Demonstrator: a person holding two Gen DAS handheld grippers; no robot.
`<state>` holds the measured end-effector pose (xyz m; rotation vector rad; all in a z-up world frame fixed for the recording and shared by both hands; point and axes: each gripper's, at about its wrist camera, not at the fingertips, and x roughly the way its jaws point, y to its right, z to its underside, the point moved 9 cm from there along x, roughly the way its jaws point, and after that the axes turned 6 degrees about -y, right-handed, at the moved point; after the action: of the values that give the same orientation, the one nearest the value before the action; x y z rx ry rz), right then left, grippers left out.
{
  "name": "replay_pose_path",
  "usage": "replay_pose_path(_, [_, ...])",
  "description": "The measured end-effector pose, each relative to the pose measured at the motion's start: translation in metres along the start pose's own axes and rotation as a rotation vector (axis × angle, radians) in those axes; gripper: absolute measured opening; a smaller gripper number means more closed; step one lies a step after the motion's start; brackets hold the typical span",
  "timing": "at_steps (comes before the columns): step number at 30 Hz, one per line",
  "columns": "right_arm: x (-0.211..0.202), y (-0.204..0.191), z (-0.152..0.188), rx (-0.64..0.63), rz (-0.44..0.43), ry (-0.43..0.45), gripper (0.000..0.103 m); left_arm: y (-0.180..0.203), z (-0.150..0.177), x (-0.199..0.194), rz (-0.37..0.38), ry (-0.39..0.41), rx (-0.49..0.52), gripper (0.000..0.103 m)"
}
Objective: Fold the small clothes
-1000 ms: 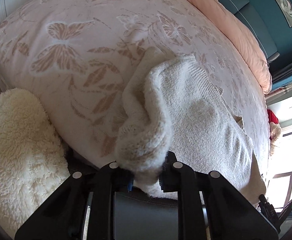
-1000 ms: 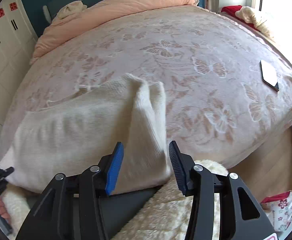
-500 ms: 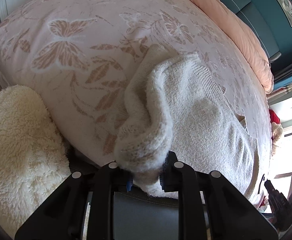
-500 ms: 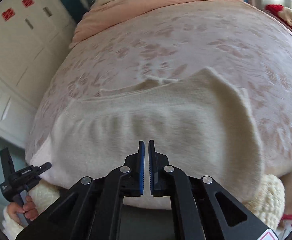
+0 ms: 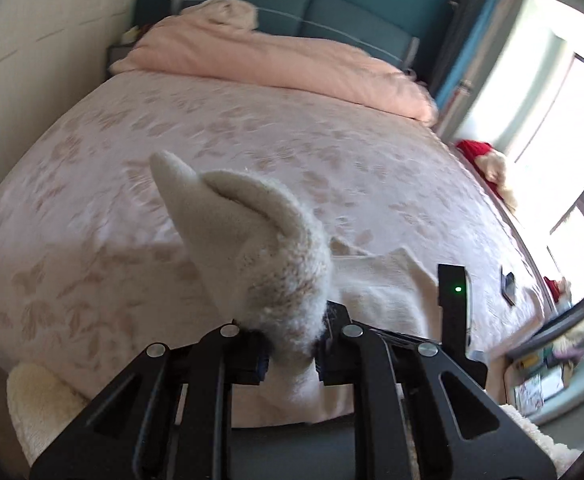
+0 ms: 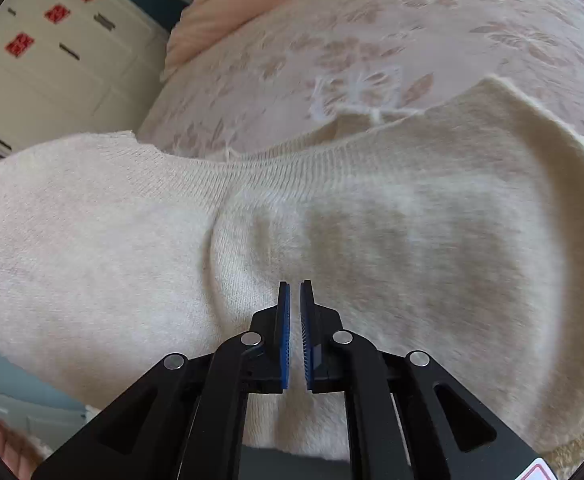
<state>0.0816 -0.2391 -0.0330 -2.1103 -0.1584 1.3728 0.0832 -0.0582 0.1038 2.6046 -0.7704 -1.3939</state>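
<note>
A cream knitted garment (image 6: 372, 216) lies on the pink floral bedspread (image 6: 372, 40) at the foot of the bed. My left gripper (image 5: 290, 344) is shut on a bunched corner of the garment (image 5: 252, 248) and holds it raised above the bedspread (image 5: 92, 208), so the fabric stands up in a peak. My right gripper (image 6: 295, 312) is shut with nothing between its blue pads, just above the middle of the garment. Its black body also shows at the right of the left wrist view (image 5: 454, 304).
A peach duvet (image 5: 276, 60) lies bunched at the headboard. A fluffy white rug (image 5: 40, 404) lies at the bed's foot. A small dark flat object (image 5: 508, 282) rests near the bed's right edge. White cupboards (image 6: 44, 64) stand on the left, windows on the right.
My left gripper has lifted its held corner and swung toward the headboard. My right gripper, open a second ago, has shut and moved left and down close over the garment.
</note>
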Motion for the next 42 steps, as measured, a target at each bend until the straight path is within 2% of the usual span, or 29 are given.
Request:
replay_pose_path(3, [-0.049, 0.048, 0.007, 0.115, -0.014, 0.075, 0.012, 0.077, 0.004, 0.022, 0.095, -0.032, 0.135, 0.016])
replay_pose_path(5, [-0.070, 0.080, 0.014, 0.171, 0.022, 0.099, 0.014, 0.115, 0.022, 0.051, 0.114, -0.085, 0.216, 0.019])
replay_pose_path(7, [-0.086, 0.106, 0.025, 0.224, 0.045, 0.108, 0.019, 0.137, 0.049, 0.086, 0.130, -0.140, 0.268, 0.036])
replay_pose_path(9, [-0.099, 0.119, 0.035, 0.254, 0.029, 0.115, 0.026, 0.138, 0.077, 0.110, 0.083, -0.196, 0.290, 0.041])
replay_pose_path(11, [-0.106, 0.120, 0.042, 0.259, 0.013, 0.127, 0.044, 0.132, 0.096, 0.113, 0.085, -0.237, 0.288, 0.046])
replay_pose_path(12, [-0.106, 0.117, 0.044, 0.253, 0.007, 0.128, 0.056, 0.125, 0.102, 0.108, 0.083, -0.236, 0.288, 0.058])
replay_pose_path(13, [-0.104, 0.111, 0.044, 0.244, -0.011, 0.125, 0.061, 0.114, 0.105, 0.100, 0.063, -0.218, 0.290, 0.072])
replay_pose_path(15, [-0.095, 0.097, 0.041, 0.225, -0.048, 0.101, 0.066, 0.093, 0.108, 0.087, 0.009, -0.184, 0.293, 0.088])
replay_pose_path(18, [-0.072, 0.075, 0.030, 0.192, -0.079, 0.068, 0.072, 0.055, 0.114, 0.087, -0.056, -0.212, 0.216, 0.089])
replay_pose_path(21, [-0.040, 0.064, 0.023, 0.177, -0.050, -0.009, 0.075, 0.029, 0.124, 0.101, -0.101, -0.288, 0.115, 0.089])
replay_pose_path(23, [-0.019, 0.062, 0.022, 0.202, -0.040, -0.064, 0.075, 0.023, 0.132, 0.109, -0.121, -0.337, 0.104, 0.089])
replay_pose_path(24, [-0.012, 0.056, 0.020, 0.208, -0.058, -0.080, 0.071, 0.023, 0.136, 0.114, -0.131, -0.359, 0.107, 0.089])
replay_pose_path(25, [-0.009, 0.049, 0.018, 0.195, -0.073, -0.093, 0.047, 0.022, 0.141, 0.116, -0.140, -0.371, 0.114, 0.089])
replay_pose_path(26, [-0.012, 0.038, 0.016, 0.167, -0.078, -0.093, 0.030, 0.021, 0.143, 0.119, -0.154, -0.380, 0.115, 0.089])
replay_pose_path(27, [-0.023, 0.026, 0.009, 0.135, -0.093, -0.059, 0.026, 0.018, 0.146, 0.121, -0.157, -0.387, 0.109, 0.085])
replay_pose_path(28, [-0.042, 0.010, -0.001, 0.096, -0.135, 0.007, 0.023, 0.016, 0.146, 0.122, -0.147, -0.392, 0.098, 0.067])
replay_pose_path(29, [-0.066, -0.006, -0.008, 0.062, -0.188, 0.069, 0.022, 0.012, 0.146, 0.121, -0.146, -0.397, 0.082, 0.056])
replay_pose_path(31, [-0.115, -0.031, -0.016, -0.008, -0.277, 0.191, 0.020, 0.000, 0.141, 0.116, -0.153, -0.379, 0.032, 0.025])
replay_pose_path(32, [-0.134, -0.035, -0.016, -0.050, -0.272, 0.248, 0.020, -0.004, 0.138, 0.112, -0.109, -0.367, -0.008, 0.024])
replay_pose_path(34, [-0.145, -0.017, -0.009, -0.082, -0.174, 0.290, 0.020, -0.005, 0.133, 0.105, -0.069, -0.345, -0.044, 0.022])
replay_pose_path(35, [-0.135, 0.008, -0.004, -0.056, -0.099, 0.264, 0.020, -0.001, 0.131, 0.103, -0.067, -0.335, -0.031, 0.022])
replay_pose_path(37, [-0.093, 0.078, 0.015, 0.051, 0.064, 0.150, 0.020, 0.006, 0.134, 0.108, -0.071, -0.351, -0.003, 0.018])
replay_pose_path(38, [-0.072, 0.110, 0.028, 0.121, 0.113, 0.082, 0.020, 0.009, 0.138, 0.113, -0.072, -0.370, 0.004, 0.017])
replay_pose_path(39, [-0.064, 0.129, 0.039, 0.182, 0.118, 0.053, 0.020, 0.010, 0.140, 0.118, -0.072, -0.386, 0.006, 0.017])
replay_pose_path(41, [-0.077, 0.120, 0.039, 0.199, 0.038, 0.115, 0.020, 0.017, 0.145, 0.125, -0.059, -0.412, 0.020, 0.017])
replay_pose_path(42, [-0.087, 0.109, 0.034, 0.165, 0.035, 0.155, 0.020, 0.020, 0.146, 0.126, -0.067, -0.415, 0.036, 0.017])
